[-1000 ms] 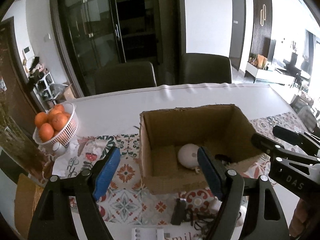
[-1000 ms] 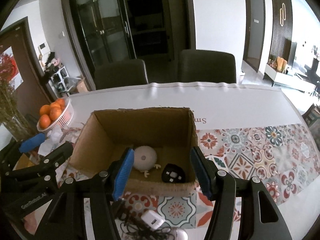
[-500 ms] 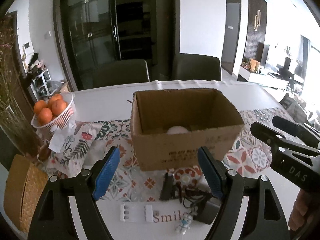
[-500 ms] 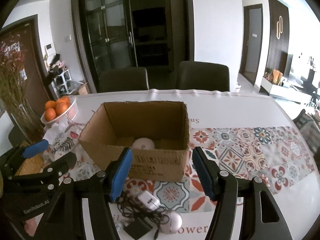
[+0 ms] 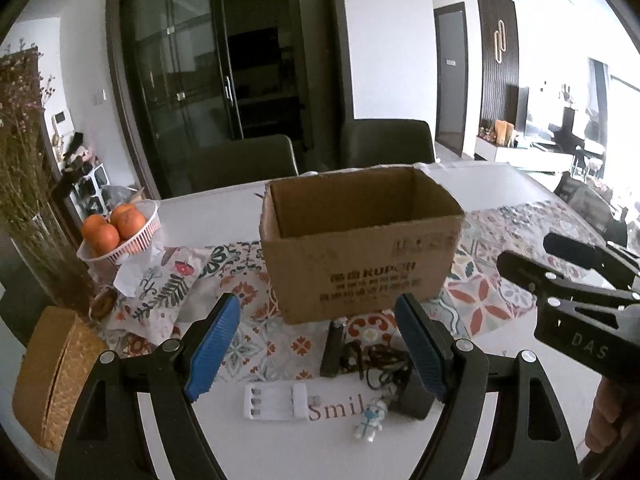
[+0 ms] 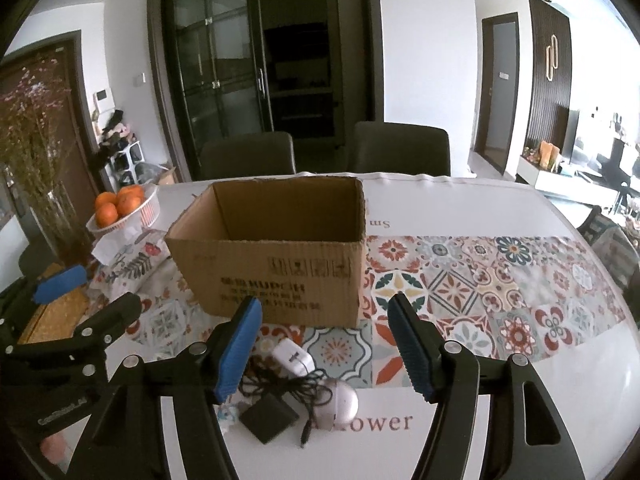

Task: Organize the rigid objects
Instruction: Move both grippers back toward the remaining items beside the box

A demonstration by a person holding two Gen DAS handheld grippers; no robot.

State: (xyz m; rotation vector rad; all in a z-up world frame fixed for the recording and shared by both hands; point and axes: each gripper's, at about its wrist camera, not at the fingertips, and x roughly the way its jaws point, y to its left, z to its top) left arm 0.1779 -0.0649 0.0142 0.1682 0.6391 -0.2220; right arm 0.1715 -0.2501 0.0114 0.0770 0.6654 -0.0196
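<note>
Left wrist view: the box [image 5: 360, 248] now stands farther off than a second ago, when both cameras looked down into it at a white round thing and a black gadget; from here its inside is hidden. The left gripper [image 5: 320, 354] hangs wide and empty above the loose pile just in front of the box: a black bar [image 5: 333, 348], a tangle of cable [image 5: 380, 360], a white strip [image 5: 276, 402] and a small figure [image 5: 370, 424]. The right gripper [image 6: 325, 346], its jaws just opening, holds nothing over a white charger [image 6: 293, 356], a black adapter [image 6: 269, 416] and a round white piece [image 6: 343, 400]. Judging by this, both hands have backed off to fetch the next item.
</note>
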